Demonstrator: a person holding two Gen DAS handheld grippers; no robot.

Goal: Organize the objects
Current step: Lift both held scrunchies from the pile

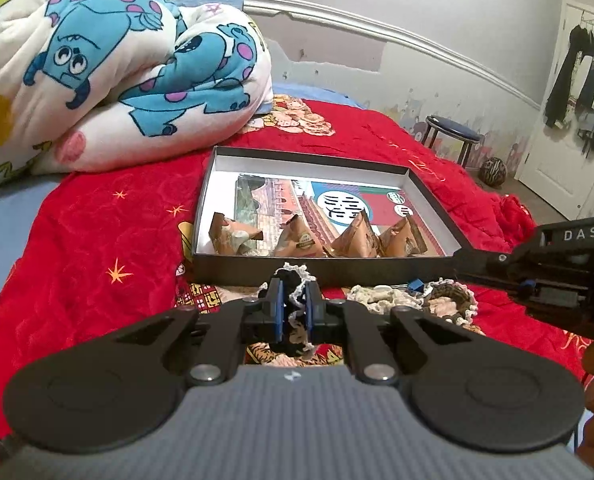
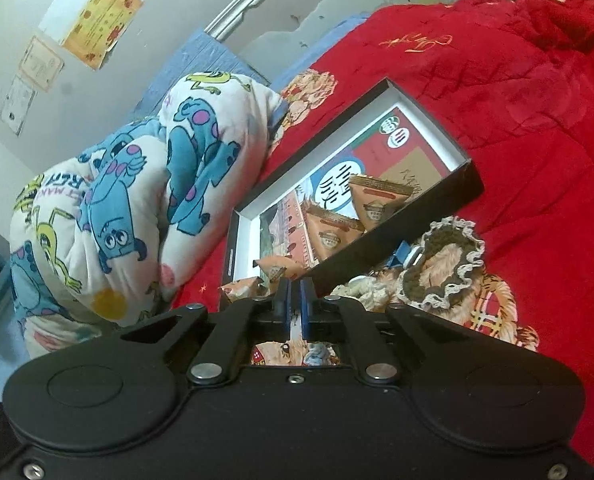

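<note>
I have a dark crocheted piece with a cream lace edge (image 1: 295, 304) pinched between the blue pads of my left gripper (image 1: 296, 307), its jaws closed on it just in front of the black shallow box (image 1: 433, 184). The box lies on the red bedspread (image 1: 97, 232), and four tan triangular packets (image 1: 317, 240) stand in a row along its near wall on a printed sheet. To the right of my left gripper, a second crocheted piece, brown with a frilled cream rim (image 2: 441, 268), lies on the bedspread beside the box's front edge, with a small blue clip (image 2: 403, 254) touching it and a pale knitted bundle (image 1: 381, 296) next to it. My right gripper (image 2: 296, 304) shows its jaws nearly together with only a thin gap; I cannot tell whether anything is caught between them. In the left wrist view it reaches in from the right, near the box's corner. Behind the box sits a folded white quilt printed with blue monsters (image 1: 129, 64), and beyond the bed a round stool (image 1: 451, 132)
</note>
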